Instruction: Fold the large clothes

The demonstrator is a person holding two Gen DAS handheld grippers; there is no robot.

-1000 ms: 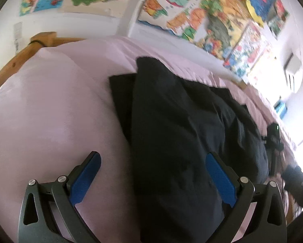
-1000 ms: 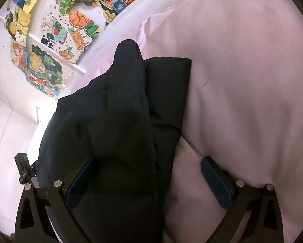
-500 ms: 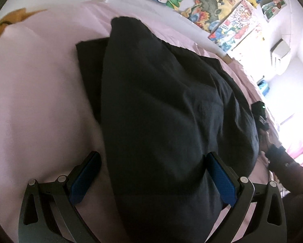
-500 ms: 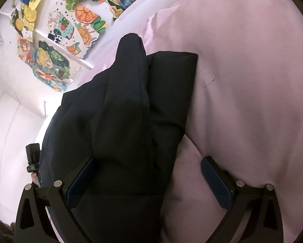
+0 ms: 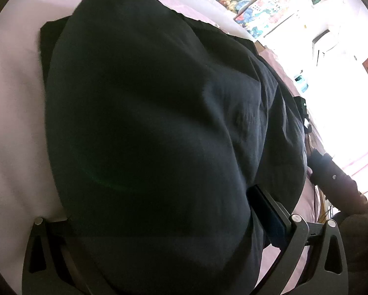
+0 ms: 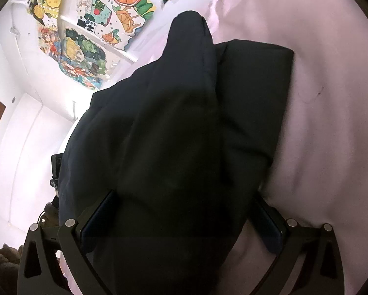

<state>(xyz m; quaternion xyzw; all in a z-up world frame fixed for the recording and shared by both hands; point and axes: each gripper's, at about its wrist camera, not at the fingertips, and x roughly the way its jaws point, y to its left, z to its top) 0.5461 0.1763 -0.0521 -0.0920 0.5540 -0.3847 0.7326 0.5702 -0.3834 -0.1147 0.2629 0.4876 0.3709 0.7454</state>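
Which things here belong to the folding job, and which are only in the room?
Belong to the job:
- dark puffy garment, lying on the bed
- pink bedsheet, the folding surface
- left tool and right tool, both open with the garment between their fingers

Only in the room:
- colourful wall drawings
- wall air conditioner

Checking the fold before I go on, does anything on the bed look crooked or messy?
Yes. The dark jacket lies unevenly on the pink sheet: a puffy upper layer sits askew over a flatter folded layer, edges unaligned.
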